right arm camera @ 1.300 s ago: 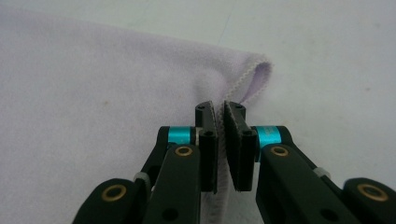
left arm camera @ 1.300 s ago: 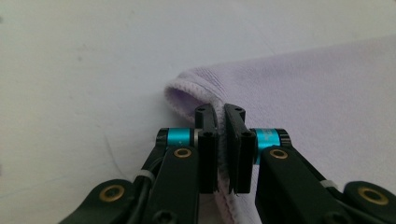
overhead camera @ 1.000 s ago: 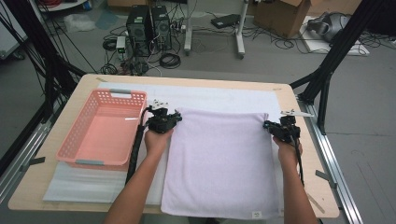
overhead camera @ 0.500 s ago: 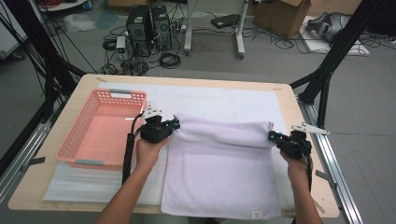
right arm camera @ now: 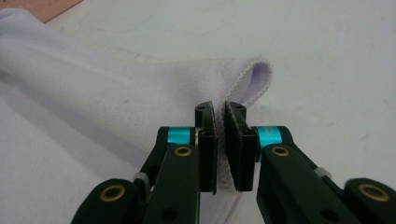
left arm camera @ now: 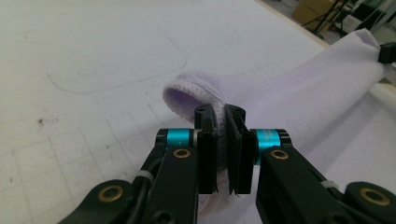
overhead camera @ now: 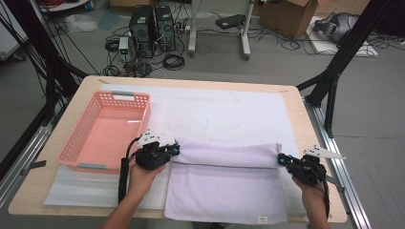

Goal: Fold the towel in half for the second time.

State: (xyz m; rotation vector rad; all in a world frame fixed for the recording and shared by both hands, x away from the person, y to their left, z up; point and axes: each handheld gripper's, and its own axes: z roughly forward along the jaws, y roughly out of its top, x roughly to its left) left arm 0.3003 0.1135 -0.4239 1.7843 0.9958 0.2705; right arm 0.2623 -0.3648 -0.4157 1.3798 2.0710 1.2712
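Observation:
A pale lilac towel (overhead camera: 224,191) lies on the white mat (overhead camera: 224,114), its far edge folded back toward the person in a soft roll (overhead camera: 227,153). My left gripper (overhead camera: 174,150) is shut on the left corner of that far edge; in the left gripper view the towel (left arm camera: 299,93) runs between the pinched jaws of the left gripper (left arm camera: 220,114). My right gripper (overhead camera: 282,160) is shut on the right corner. In the right gripper view the hemmed edge of the towel (right arm camera: 140,93) is clamped in the right gripper (right arm camera: 219,109).
A pink plastic basket (overhead camera: 76,143) stands empty at the left of the table, close beside my left hand. The wooden table edge (overhead camera: 305,119) runs along the right. Computers, cables and boxes lie on the floor beyond the table.
Both grippers have drawn the towel's far edge toward the person. The towel lay flat a second ago and now folds over itself in a roll.

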